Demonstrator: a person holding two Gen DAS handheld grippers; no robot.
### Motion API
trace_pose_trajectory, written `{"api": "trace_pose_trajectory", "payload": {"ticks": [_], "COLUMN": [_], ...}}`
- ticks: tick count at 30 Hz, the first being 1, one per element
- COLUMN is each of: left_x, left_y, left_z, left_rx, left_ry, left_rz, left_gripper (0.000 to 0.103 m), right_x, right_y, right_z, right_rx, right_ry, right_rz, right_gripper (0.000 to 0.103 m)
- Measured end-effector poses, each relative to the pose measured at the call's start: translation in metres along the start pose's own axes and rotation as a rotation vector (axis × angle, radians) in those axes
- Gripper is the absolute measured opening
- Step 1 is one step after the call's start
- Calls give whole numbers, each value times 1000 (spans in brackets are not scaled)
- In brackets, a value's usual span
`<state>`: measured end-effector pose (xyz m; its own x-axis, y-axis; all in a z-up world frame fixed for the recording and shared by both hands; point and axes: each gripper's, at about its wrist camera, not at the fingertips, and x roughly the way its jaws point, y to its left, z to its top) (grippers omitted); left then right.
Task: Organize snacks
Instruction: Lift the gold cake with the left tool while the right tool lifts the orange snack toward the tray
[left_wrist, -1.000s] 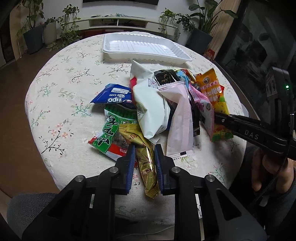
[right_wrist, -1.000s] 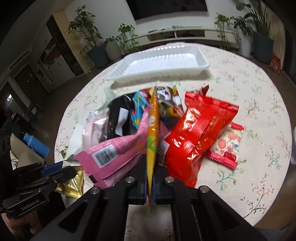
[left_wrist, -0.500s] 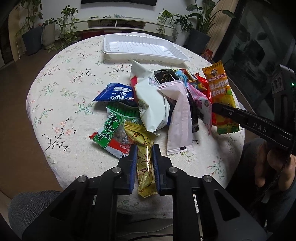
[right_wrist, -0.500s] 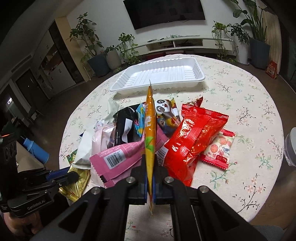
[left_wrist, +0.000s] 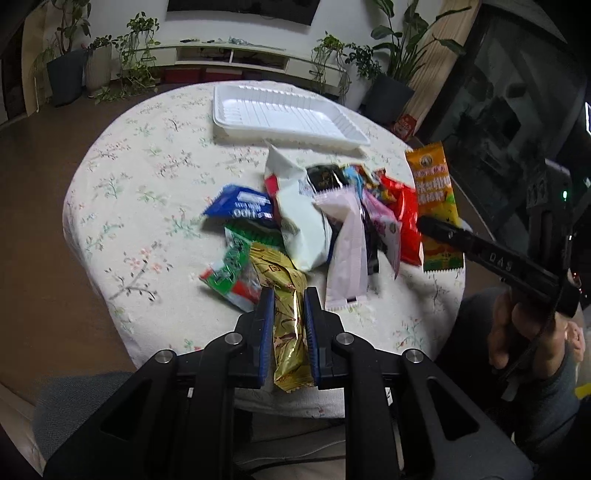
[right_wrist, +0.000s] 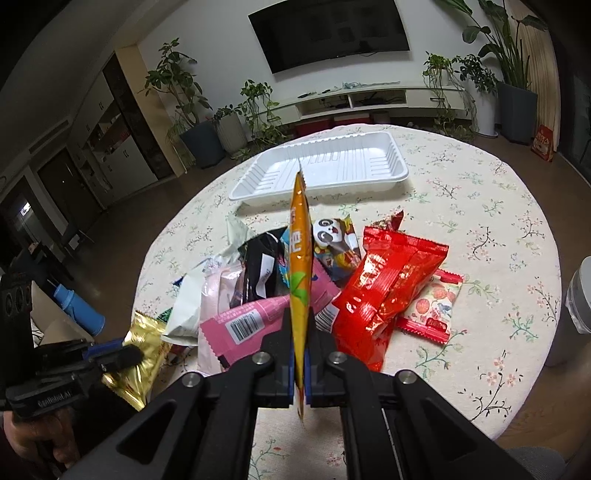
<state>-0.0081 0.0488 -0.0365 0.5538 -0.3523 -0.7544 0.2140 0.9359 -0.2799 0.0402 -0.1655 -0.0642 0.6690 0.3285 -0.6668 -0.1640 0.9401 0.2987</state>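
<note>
A round surface (left_wrist: 122, 206) covered in a floral cloth holds a loose heap of snack packets, with an empty white tray (right_wrist: 325, 166) at its far side, apart from the heap. The left gripper (left_wrist: 288, 306) has its fingers drawn narrow around a gold packet (left_wrist: 284, 295), gripping it by the sides; the packet's lower end hangs past the near edge of the surface. Just beside it lie a green packet (left_wrist: 231, 273) and a blue packet (left_wrist: 240, 203), then a pale white bag (left_wrist: 303, 225) and a light pink packet (left_wrist: 347, 251). The right gripper (right_wrist: 301, 332) has its fingers pressed tight on an orange packet (right_wrist: 300, 258), which stands upright on edge above the pile, its top end seen against the tray. Beneath it lie a bright pink packet (right_wrist: 243, 328), a panda-print packet (right_wrist: 334, 240), a large red bag (right_wrist: 388, 288) and a small strawberry-print packet (right_wrist: 432, 306) touching the red bag's right side. A hand (left_wrist: 524, 332) grips the right tool's handle
</note>
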Motion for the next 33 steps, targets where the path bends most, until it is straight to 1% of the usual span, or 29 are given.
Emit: {"api": "trace_pose_trajectory", "payload": {"ticks": [3,7,10,17,19,23,27,30,33], "left_x": [-9,-14,-12,-8,-8,-13,-8,2,21], "left_y": [5,6,10,19,22,24,25,21,14], "left_z": [16,38,52,72,84,119,166,205,239], "left_rx": [-9,8,3,-9,-5,9,24,46,69], "left_ry": [-29,-62,-72,-85,-99,-149,-178,-181,-173], "left_rz": [-14,-11,-22,-34,-30,-22,-37,-47,-45], "left_gripper": [13,13,13,13,13,13,13,13,13], "right_x": [-3,-10,-12,-13,-12,-13,-13,-4,14], "right_y": [-2,-8,-13,-18,-19,-25,-34,-37,-39], "right_z": [5,19,29,47,52,78,109,136,163], "right_rx": [2,9,9,-9,-14,-19,-14,-28,-29], "right_ry": [-6,-27,-35,-52,-55,-90,-116,-122,-101], "right_rz": [2,1,-5,-25,-26,-25,-23,-28,-6], "right_gripper": [4,4,4,4,4,4,4,4,4]}}
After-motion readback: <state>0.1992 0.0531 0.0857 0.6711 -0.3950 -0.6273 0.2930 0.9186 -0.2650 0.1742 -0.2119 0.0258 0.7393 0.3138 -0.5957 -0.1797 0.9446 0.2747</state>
